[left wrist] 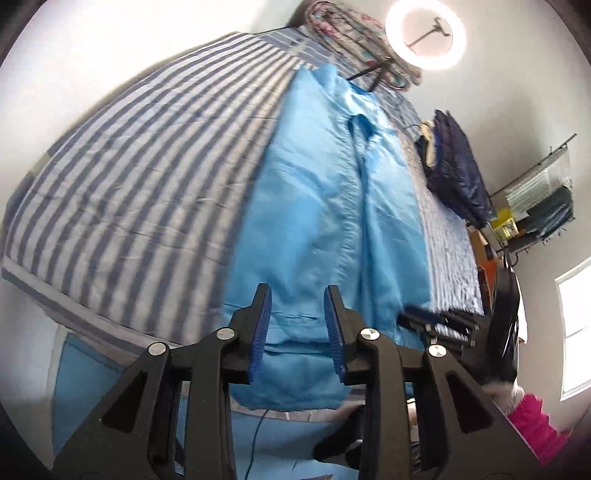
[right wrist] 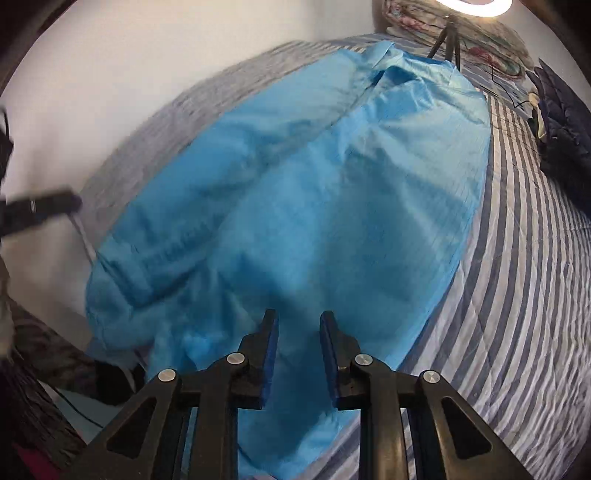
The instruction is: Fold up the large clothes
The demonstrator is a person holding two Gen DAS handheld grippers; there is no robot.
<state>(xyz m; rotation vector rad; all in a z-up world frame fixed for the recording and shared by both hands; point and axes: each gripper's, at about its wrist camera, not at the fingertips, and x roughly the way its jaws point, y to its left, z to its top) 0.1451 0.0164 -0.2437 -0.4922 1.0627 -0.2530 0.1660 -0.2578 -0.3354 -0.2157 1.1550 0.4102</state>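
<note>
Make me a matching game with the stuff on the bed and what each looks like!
Things:
1. garment
2. bedcover
3. jacket
4. lamp

Looks:
a. dark navy, puffy
b. glowing white ring
c. light blue, spread flat
d. blue and white stripes

Pairs: 1-c, 2-d, 3-a, 4-b

— What do you have around you besides the job itself?

— You're over a bed [left wrist: 122, 177] with a blue-and-white striped cover. A lit ring lamp [left wrist: 424, 35] stands on a tripod at its far end, beside a folded floral quilt [left wrist: 354, 29].

— And off to your right?

— A dark navy padded jacket [left wrist: 458, 166] lies at the bed's edge. Past it you see a rack [left wrist: 539, 199] against the wall, and a bright window [left wrist: 576, 332].
</note>
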